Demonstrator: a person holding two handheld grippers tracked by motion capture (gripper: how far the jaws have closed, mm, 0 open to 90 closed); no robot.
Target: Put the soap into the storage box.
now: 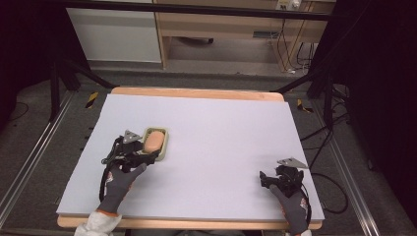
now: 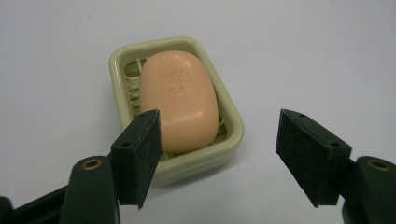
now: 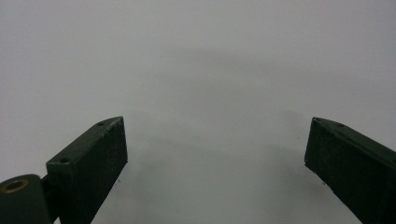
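— Nearest the person's edge, what are the two tools doing?

— At about five o'clock on the table [image 1: 206, 196], the right gripper [image 1: 268, 178] sits low over bare surface, its jaws spread wide with nothing between them. At about eight o'clock, the left gripper [image 1: 147, 158] is at the near end of the soap dish [image 1: 166, 147], jaws likewise wide apart and gripping nothing.

— And the soap?

— A peach bar of soap [image 2: 180, 100] lies flat in the pale green dish, which stands at roughly nine o'clock of the table's centre. In the left gripper view, one jaw overlaps the near corner of the dish and the bar; the other stands well clear off to the side. Whether that near jaw touches the dish I cannot tell.

— Which step is this, would you say?

— I judge it an approach to the dish or the bar, with no grip made. The next move calls for centring the open jaws around the chosen thing, then closing gently; soap is likely slippery, and the light dish may slide.

— Count?

— Two grippers, one dish, one bar, one table.
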